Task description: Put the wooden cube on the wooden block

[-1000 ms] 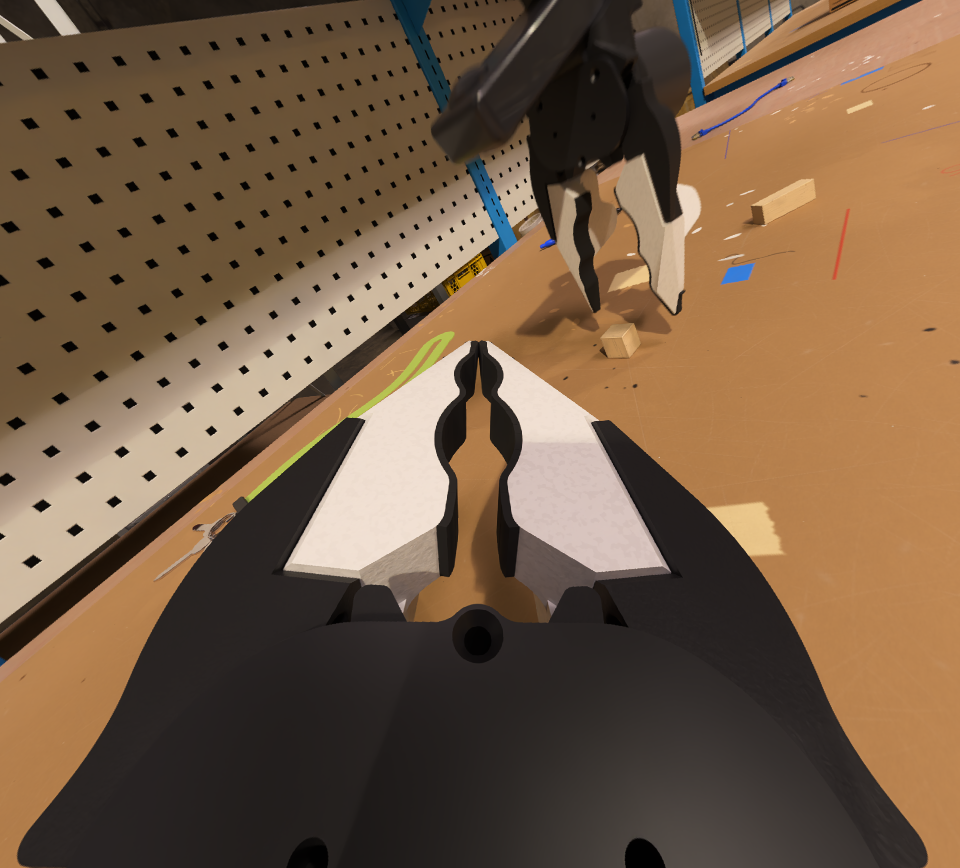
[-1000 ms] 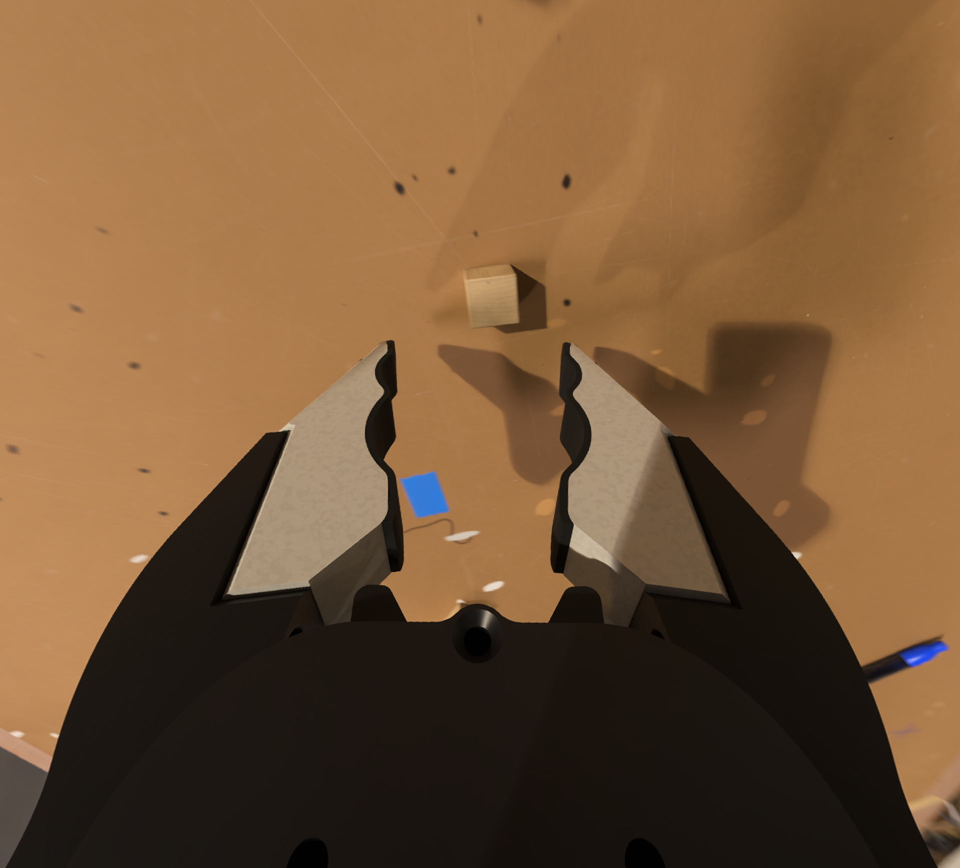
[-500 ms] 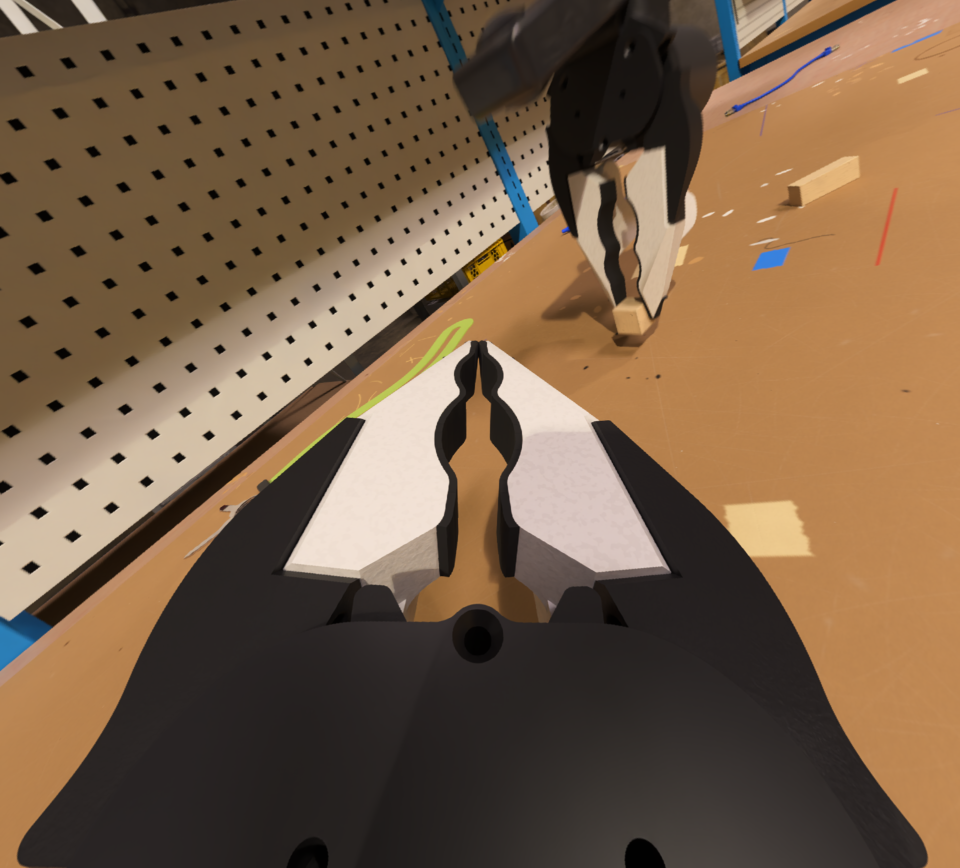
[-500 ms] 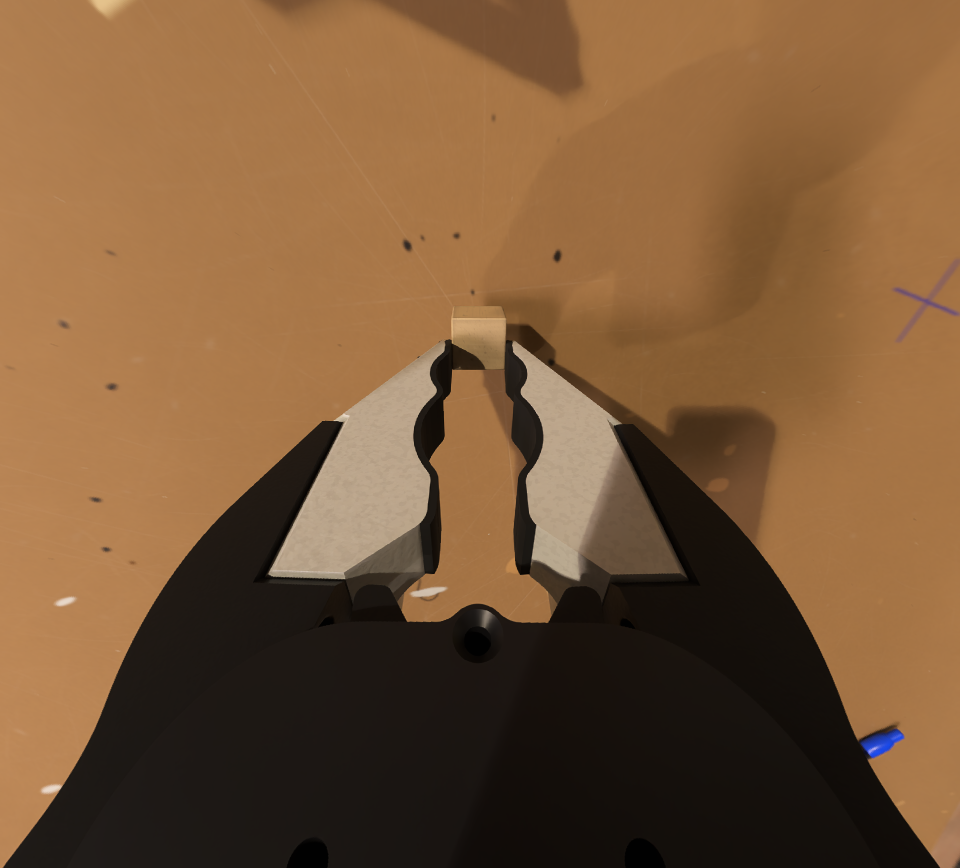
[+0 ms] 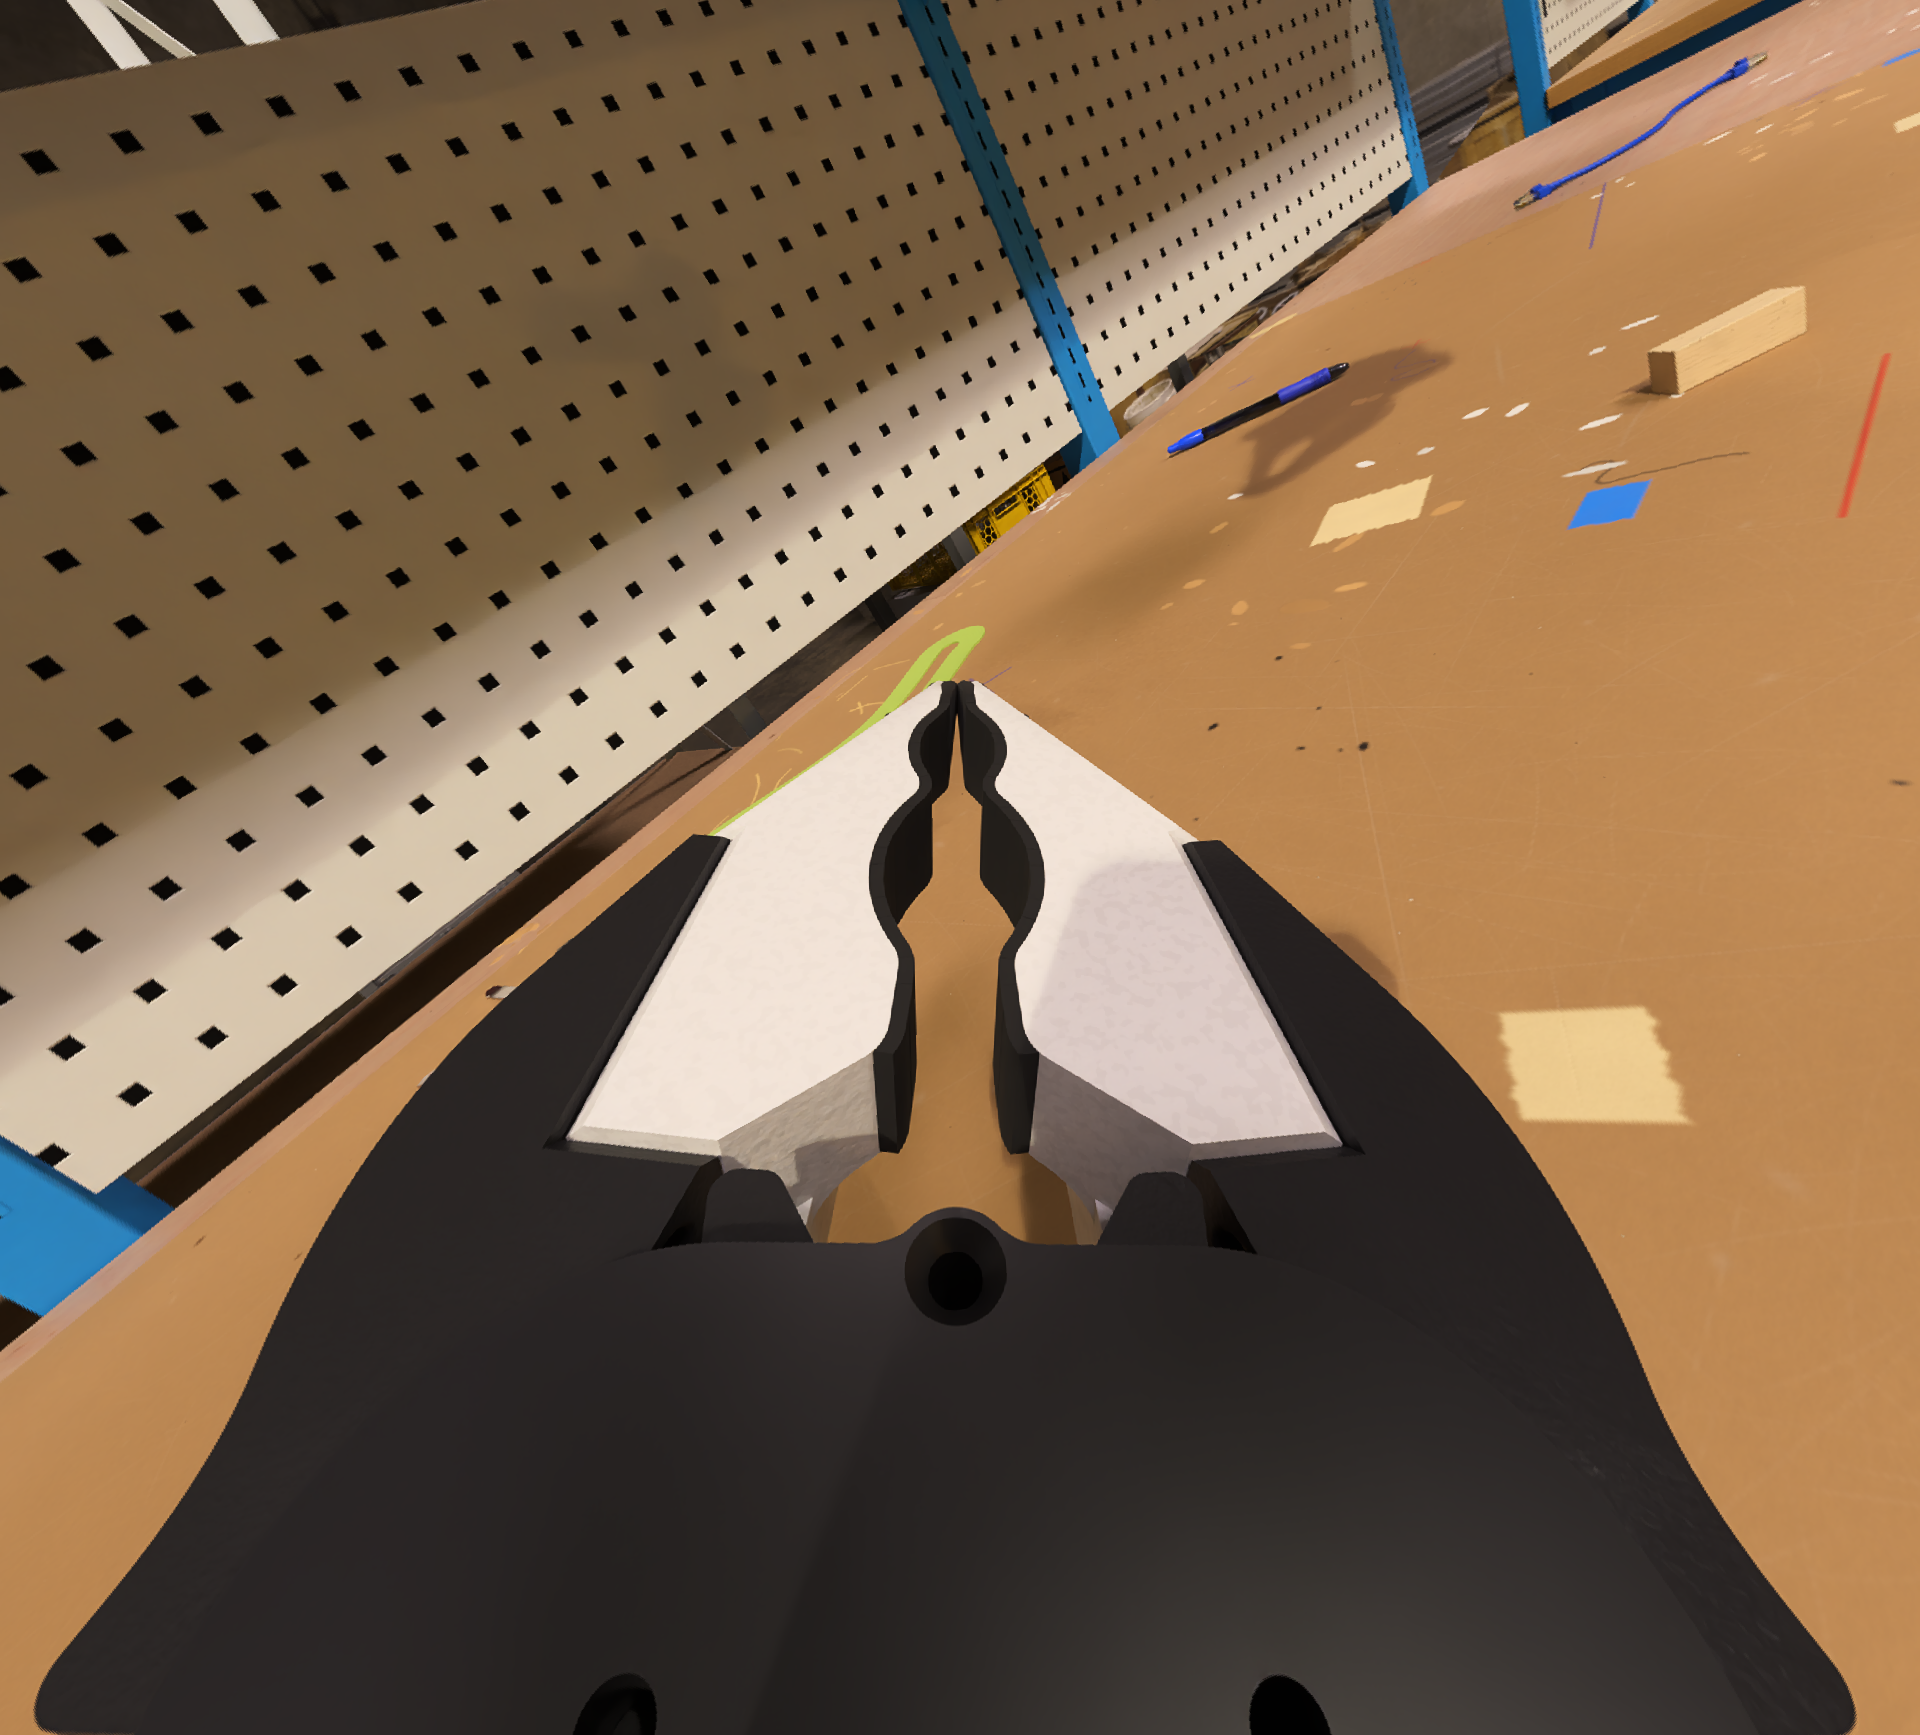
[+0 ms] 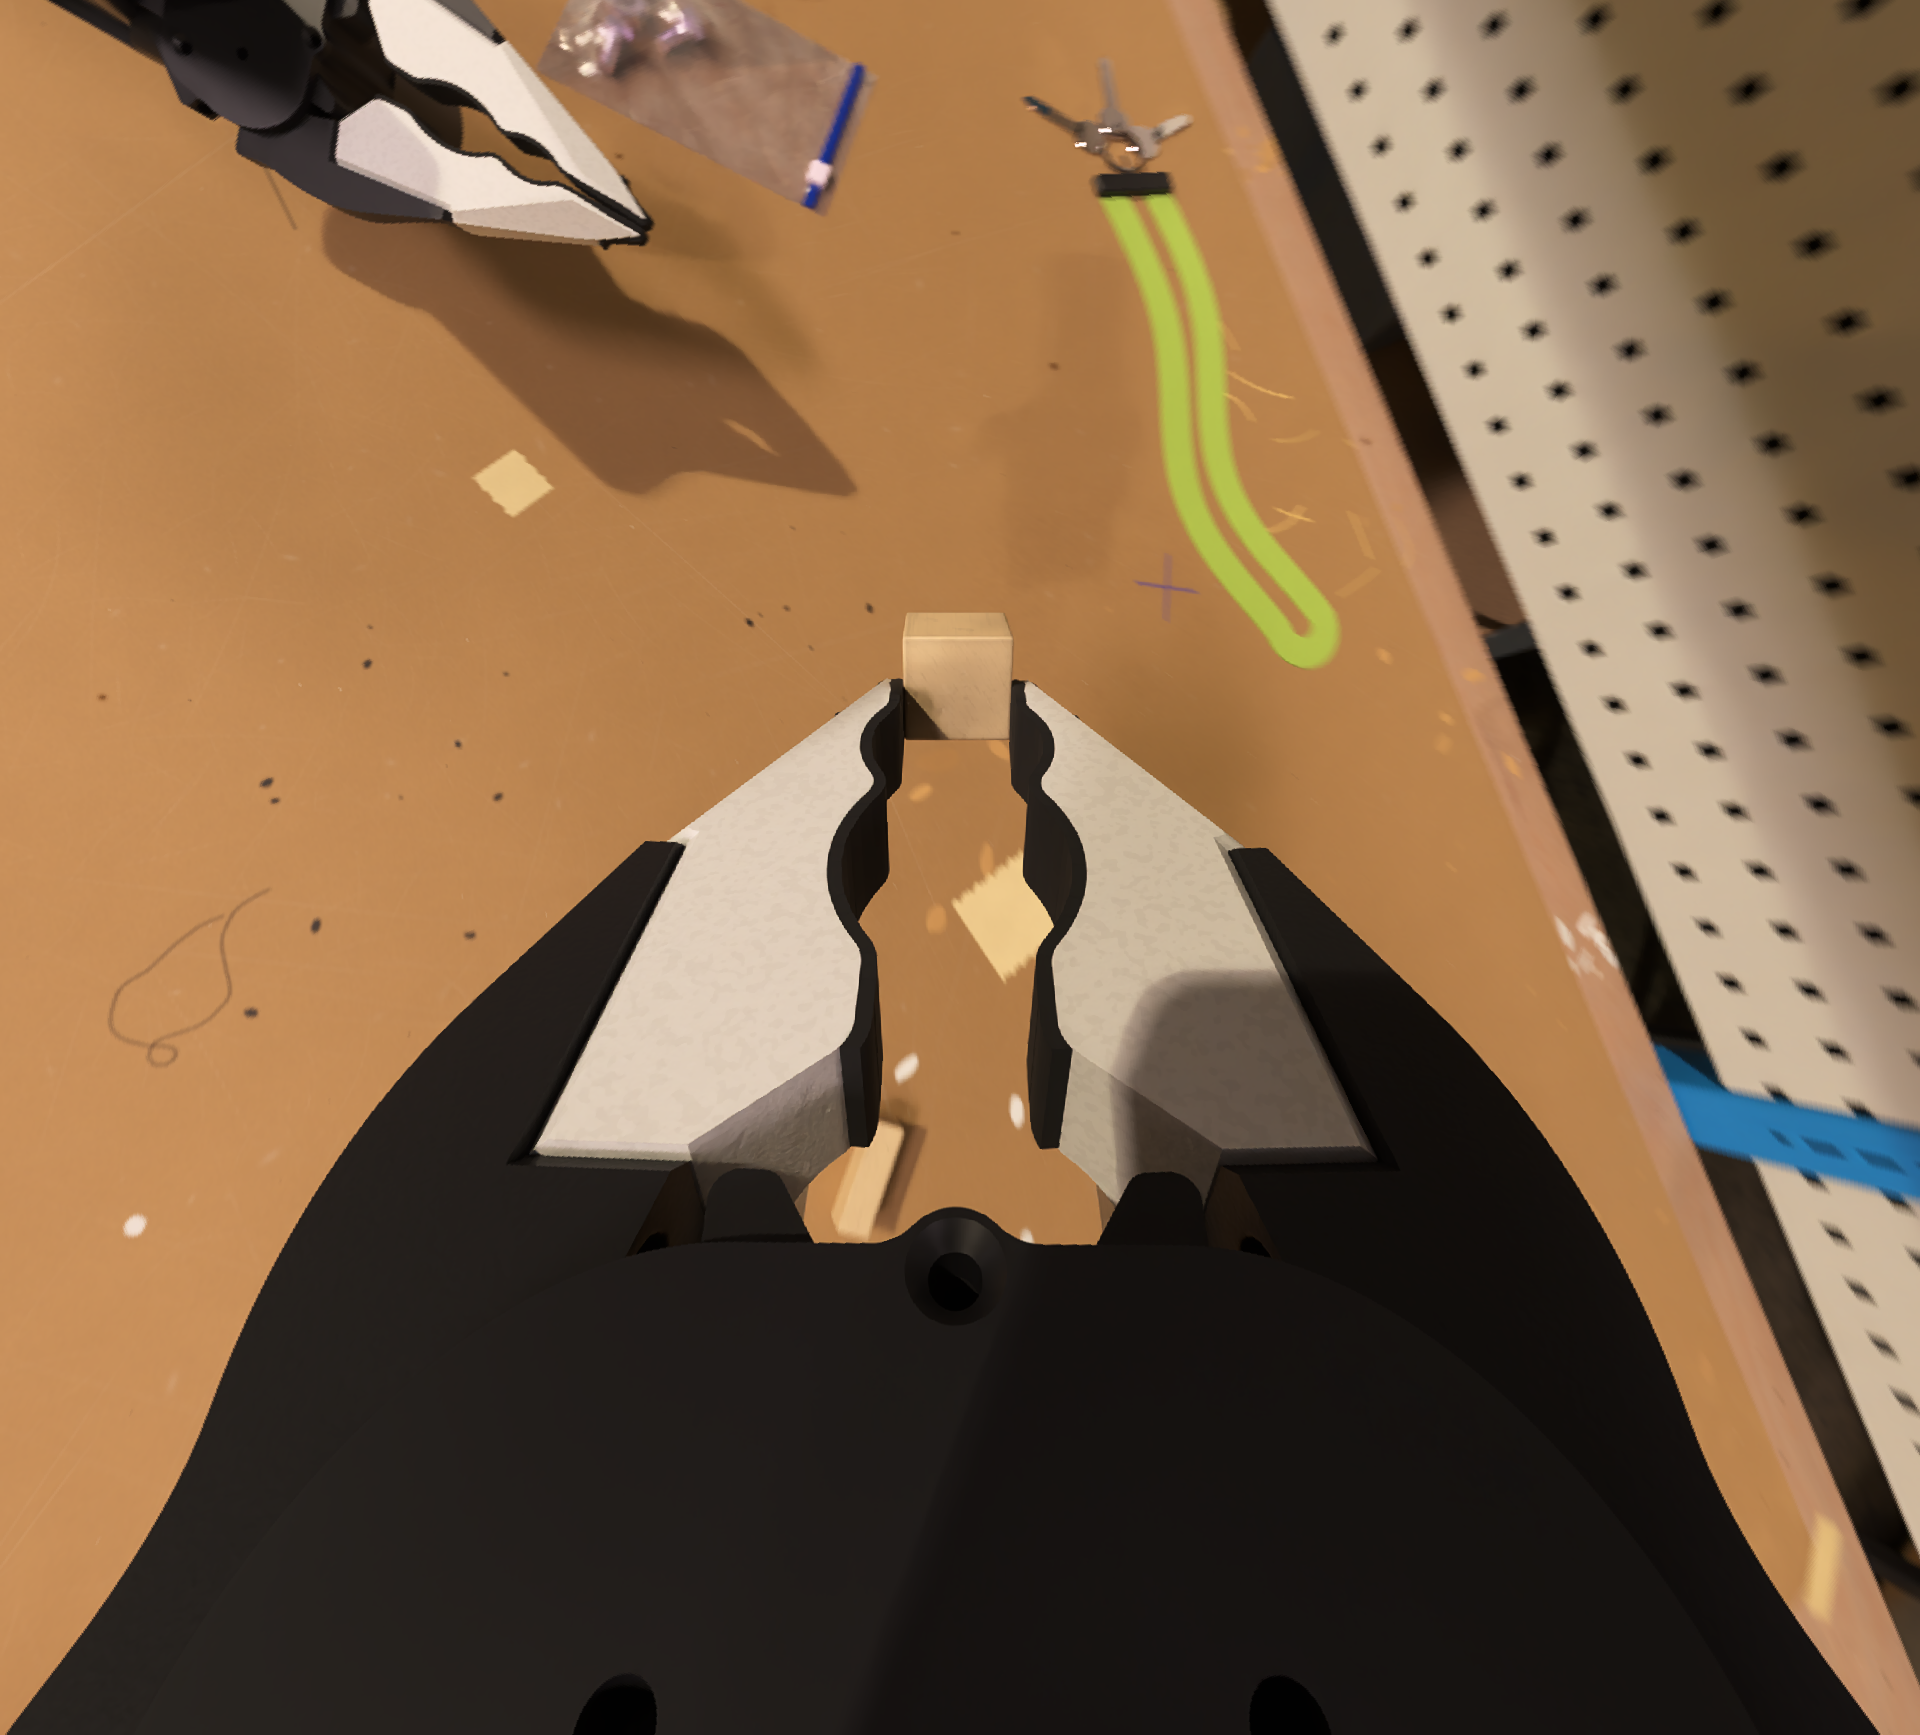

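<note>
My right gripper (image 6: 956, 709) is shut on the small wooden cube (image 6: 956, 669) and holds it at its fingertips, well above the brown bench. The long wooden block (image 5: 1727, 337) lies flat on the bench at the right of the left wrist view. A piece of it (image 6: 871, 1189) shows low between my right fingers in the right wrist view. My left gripper (image 5: 956, 693) is shut and empty, low over the bench near the pegboard. It also shows in the right wrist view (image 6: 623, 225) at the upper left.
A cream pegboard wall (image 5: 520, 397) with blue posts runs along the bench edge. On the bench lie a blue pen (image 5: 1257, 407), a green lanyard (image 6: 1205, 418) with keys (image 6: 1112, 127), a clear bag of small parts (image 6: 707, 64) and a blue cable (image 5: 1642, 132).
My right gripper has lifted the cube off the bench and risen out of the left wrist view. It has also tilted, so the pegboard and my left gripper now show in its view.
</note>
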### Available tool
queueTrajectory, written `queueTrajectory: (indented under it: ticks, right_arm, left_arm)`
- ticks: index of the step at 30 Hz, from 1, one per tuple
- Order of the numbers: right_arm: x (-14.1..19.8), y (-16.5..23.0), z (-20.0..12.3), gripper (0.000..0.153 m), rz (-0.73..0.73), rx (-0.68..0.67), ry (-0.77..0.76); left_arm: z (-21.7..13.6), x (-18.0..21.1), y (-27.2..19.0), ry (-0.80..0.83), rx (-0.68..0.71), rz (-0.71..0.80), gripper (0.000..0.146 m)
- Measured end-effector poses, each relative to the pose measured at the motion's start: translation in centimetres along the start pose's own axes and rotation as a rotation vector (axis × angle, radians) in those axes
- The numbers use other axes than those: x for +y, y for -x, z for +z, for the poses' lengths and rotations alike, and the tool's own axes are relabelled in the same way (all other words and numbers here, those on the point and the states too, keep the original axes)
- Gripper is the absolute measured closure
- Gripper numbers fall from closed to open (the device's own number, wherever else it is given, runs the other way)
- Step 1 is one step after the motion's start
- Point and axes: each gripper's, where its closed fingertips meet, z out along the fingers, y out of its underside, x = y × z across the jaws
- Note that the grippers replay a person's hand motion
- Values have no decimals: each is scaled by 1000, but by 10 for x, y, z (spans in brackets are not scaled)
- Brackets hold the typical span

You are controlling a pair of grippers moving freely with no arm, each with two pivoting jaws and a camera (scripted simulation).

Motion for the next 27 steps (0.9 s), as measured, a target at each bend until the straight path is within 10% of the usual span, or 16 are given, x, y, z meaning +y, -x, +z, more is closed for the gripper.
queueTrajectory:
  ticks: [11,27]
  right_arm:
    - [56,-62,-145,133,63,453,48]
    - [260,43,8,133,237,51,440]
  left_arm:
    - [2,2,-2,12,-3,27,146]
    - [3,3,-6,24,6,68,146]
